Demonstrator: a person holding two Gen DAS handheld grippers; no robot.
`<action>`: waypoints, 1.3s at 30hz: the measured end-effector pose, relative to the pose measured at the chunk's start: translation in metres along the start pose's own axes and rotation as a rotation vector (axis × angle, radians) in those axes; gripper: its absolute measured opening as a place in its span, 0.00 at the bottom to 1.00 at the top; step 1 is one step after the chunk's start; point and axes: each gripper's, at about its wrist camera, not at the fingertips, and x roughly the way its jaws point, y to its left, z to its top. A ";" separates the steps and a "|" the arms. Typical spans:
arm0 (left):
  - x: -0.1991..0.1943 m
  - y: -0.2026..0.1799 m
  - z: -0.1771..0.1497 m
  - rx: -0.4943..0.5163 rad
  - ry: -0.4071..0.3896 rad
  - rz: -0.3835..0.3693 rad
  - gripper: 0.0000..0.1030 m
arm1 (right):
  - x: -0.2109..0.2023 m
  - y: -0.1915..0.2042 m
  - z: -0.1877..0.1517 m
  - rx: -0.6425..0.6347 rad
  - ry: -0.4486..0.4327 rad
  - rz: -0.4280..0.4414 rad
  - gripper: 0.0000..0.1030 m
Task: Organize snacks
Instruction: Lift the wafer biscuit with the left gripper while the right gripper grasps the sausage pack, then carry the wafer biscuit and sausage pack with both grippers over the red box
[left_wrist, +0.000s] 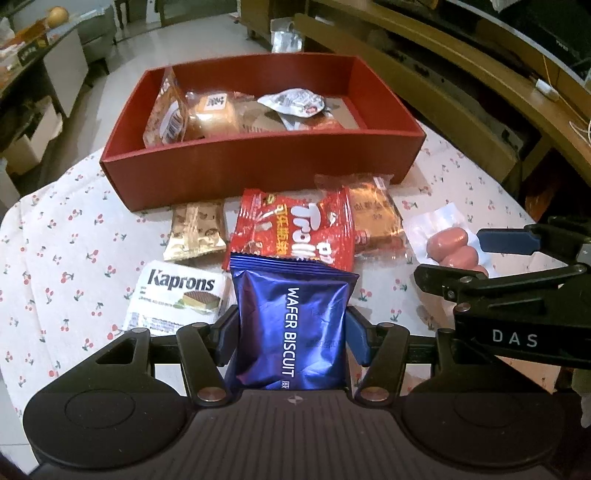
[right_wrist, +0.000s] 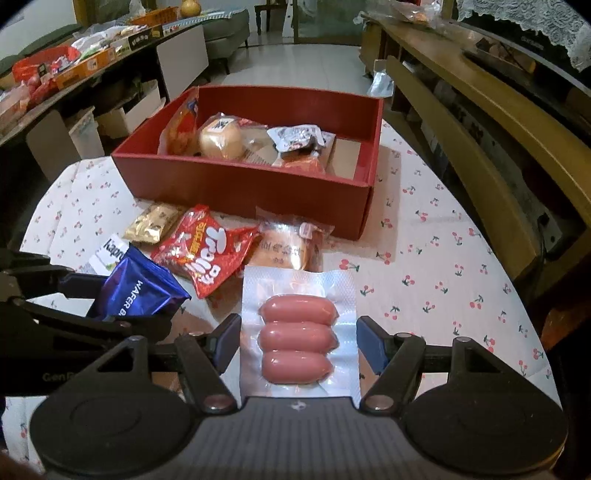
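Note:
My left gripper (left_wrist: 291, 334) is shut on a blue wafer biscuit pack (left_wrist: 291, 321), which also shows in the right wrist view (right_wrist: 136, 291). My right gripper (right_wrist: 299, 343) has its jaws on either side of a clear pack of three pink sausages (right_wrist: 297, 339), with small gaps at both pads; the pack also shows in the left wrist view (left_wrist: 456, 247). A red box (left_wrist: 258, 170) (right_wrist: 236, 184) at the back holds several wrapped snacks. A red Trolli bag (left_wrist: 291, 229), a Kaprons wafer (left_wrist: 177, 295), a gold pack (left_wrist: 195, 230) and a wrapped bun (left_wrist: 373, 218) lie in front of it.
The round table has a white cherry-print cloth (left_wrist: 74, 240) (right_wrist: 443, 280). A wooden bench (right_wrist: 480, 122) stands to the right, and a cluttered sideboard (right_wrist: 74, 70) to the left.

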 end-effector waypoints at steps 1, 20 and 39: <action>0.000 0.000 0.001 -0.002 -0.002 0.000 0.63 | -0.001 0.000 0.001 0.001 -0.004 0.000 0.68; -0.029 0.000 0.020 -0.017 -0.117 0.035 0.63 | -0.024 -0.006 0.023 0.052 -0.117 0.025 0.68; -0.030 0.005 0.031 -0.028 -0.137 0.040 0.62 | -0.026 -0.006 0.032 0.079 -0.146 0.020 0.68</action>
